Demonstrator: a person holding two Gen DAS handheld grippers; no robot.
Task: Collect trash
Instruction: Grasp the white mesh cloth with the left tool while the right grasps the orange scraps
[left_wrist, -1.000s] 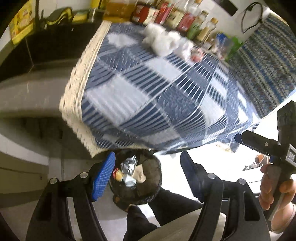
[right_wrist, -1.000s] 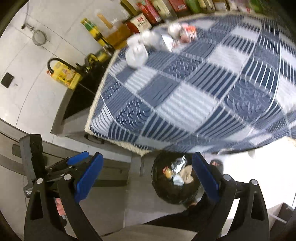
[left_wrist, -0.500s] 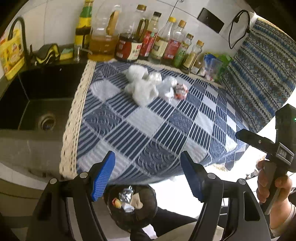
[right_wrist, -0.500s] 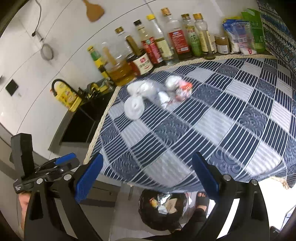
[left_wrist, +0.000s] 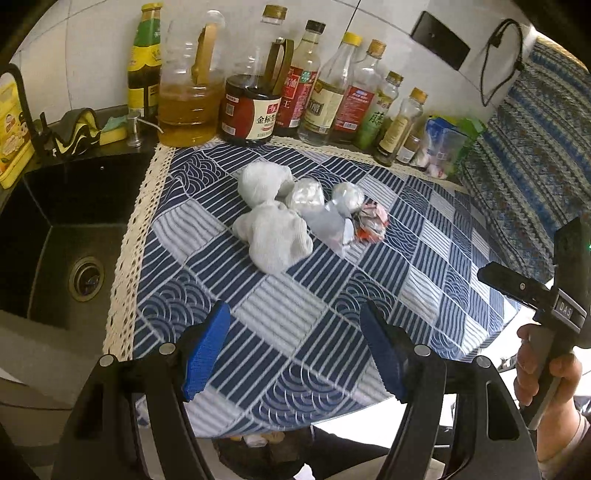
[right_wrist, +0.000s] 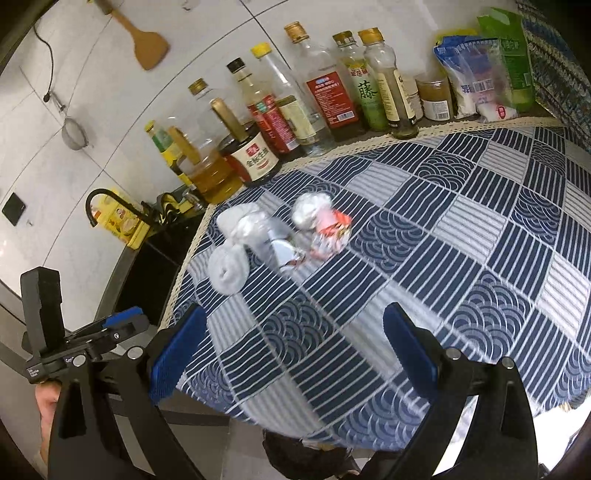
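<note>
A cluster of trash lies on the blue checked tablecloth (left_wrist: 295, 314): two crumpled white tissue wads (left_wrist: 271, 236), clear plastic balls (left_wrist: 306, 194) and a red-and-silver wrapper (left_wrist: 371, 221). The same pile shows in the right wrist view, with the white wad (right_wrist: 229, 266) and the wrapper (right_wrist: 328, 232). My left gripper (left_wrist: 295, 350) is open and empty over the table's near edge, short of the pile. My right gripper (right_wrist: 291, 354) is open and empty, also near the front edge. A black trash bin (right_wrist: 295, 450) sits below the table edge, mostly hidden.
Several sauce and oil bottles (left_wrist: 255, 107) line the back wall. A black sink (left_wrist: 70, 240) lies left of the table. Food bags (right_wrist: 480, 70) stand at the back right. A patterned blue fabric (left_wrist: 524, 155) hangs on the right.
Both grippers have risen from over the bin below the table edge to face the tabletop. The trash pile now lies ahead and the bin has dropped almost out of view.
</note>
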